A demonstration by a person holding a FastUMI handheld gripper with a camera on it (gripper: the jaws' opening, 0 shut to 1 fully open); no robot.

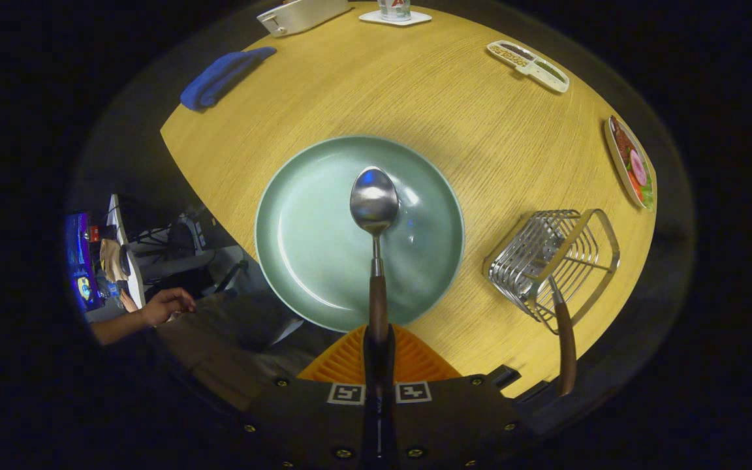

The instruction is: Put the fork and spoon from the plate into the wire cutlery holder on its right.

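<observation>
My gripper [378, 339] is shut on the brown wooden handle of a spoon [374, 207], both fingers pressing on it. The spoon sticks out ahead of the fingers, its steel bowl hanging above the pale green plate [304, 241]. The plate lies on the round wooden table with nothing on it. To the plate's right stands the wire cutlery holder [549, 258]. A brown-handled utensil [565, 346], likely the fork, leans in the holder with its handle sticking out toward me; its head is hidden among the wires.
A folded blue cloth [222, 77] lies at the table's far left. A white box [301, 14] and a glass on a coaster [394, 13] sit at the far edge, two food dishes [529, 64] [632, 163] at the right. A person's hand [166, 305] rests left of the table.
</observation>
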